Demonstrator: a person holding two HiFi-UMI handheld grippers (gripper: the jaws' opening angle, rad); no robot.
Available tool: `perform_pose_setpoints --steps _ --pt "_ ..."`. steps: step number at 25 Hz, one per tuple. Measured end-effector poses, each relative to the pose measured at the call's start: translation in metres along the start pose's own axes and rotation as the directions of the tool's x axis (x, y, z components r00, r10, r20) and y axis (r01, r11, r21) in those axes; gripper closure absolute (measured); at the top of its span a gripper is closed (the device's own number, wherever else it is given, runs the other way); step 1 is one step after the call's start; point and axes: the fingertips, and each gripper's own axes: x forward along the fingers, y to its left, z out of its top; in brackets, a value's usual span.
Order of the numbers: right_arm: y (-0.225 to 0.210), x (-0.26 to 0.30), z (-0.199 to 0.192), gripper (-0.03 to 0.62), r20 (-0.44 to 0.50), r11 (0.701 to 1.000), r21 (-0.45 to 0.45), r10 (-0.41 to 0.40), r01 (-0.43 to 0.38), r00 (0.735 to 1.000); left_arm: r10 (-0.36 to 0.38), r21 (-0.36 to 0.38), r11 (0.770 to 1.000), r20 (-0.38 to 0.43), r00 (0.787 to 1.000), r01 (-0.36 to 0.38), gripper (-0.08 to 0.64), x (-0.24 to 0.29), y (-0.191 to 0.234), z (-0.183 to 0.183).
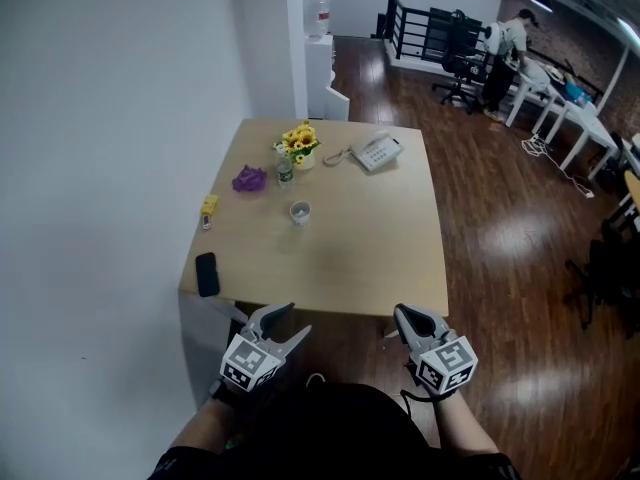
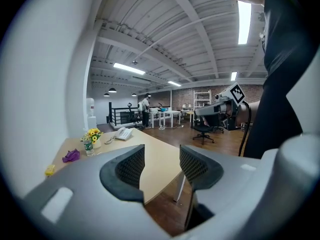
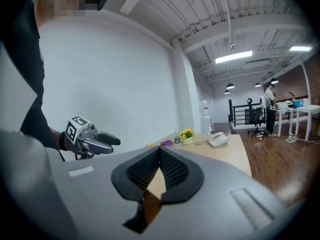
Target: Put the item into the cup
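A small white cup (image 1: 300, 212) stands on the light wooden table (image 1: 350, 253). Left of it lie a purple crumpled item (image 1: 249, 179) and a small yellow item (image 1: 209, 205). Both grippers hang short of the table's near edge, above the floor and far from the cup. My left gripper (image 1: 293, 321) is open, and nothing sits between its jaws (image 2: 162, 151). The jaw tips of my right gripper (image 1: 402, 313) meet with nothing in them (image 3: 160, 151). The purple item (image 2: 71, 156) also shows in the left gripper view.
A flower pot (image 1: 299, 145), a small bottle (image 1: 284, 171) and a white telephone (image 1: 377, 152) stand at the table's far side. A black phone (image 1: 207, 274) lies at the near left corner. A white wall runs along the left; desks, chairs and a person are far right.
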Motion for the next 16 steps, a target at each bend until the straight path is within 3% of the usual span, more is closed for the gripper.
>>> perform_pose_setpoints --steps 16 --pt "0.017 -0.002 0.004 0.584 -0.007 1.0 -0.026 -0.004 0.004 1.0 -0.01 0.027 1.0 0.009 1.0 0.01 0.347 -0.016 -0.005 0.003"
